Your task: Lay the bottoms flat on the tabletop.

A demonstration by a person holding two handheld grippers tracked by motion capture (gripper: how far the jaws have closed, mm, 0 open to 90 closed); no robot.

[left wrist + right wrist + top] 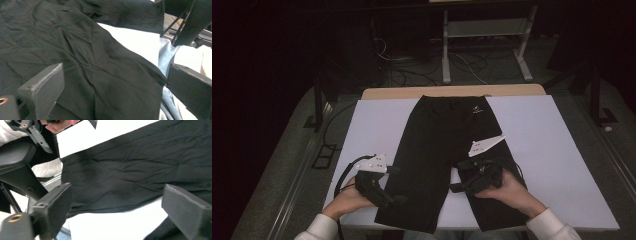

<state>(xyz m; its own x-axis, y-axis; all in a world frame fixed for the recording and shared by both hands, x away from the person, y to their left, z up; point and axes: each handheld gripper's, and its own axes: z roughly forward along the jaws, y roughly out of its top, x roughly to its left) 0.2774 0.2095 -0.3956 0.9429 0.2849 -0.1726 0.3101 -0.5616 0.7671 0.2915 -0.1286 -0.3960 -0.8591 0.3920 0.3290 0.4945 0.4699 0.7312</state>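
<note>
Black shorts [447, 150] lay flat on the white surface [557, 150] — both claws, left [393, 184] and right [456, 181], gaped wide and empty; a careless regrasp risked bunching the hems.

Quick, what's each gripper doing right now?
Left gripper: open, holding nothing, over the shorts.
Right gripper: open, holding nothing.

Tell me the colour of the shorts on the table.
Black, with a small white logo near the waistband; the shorts show best in the high view.

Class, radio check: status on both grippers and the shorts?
Left gripper open, right gripper open, nothing held. Black shorts flat on white table, legs toward person. Nothing in the way.
</note>
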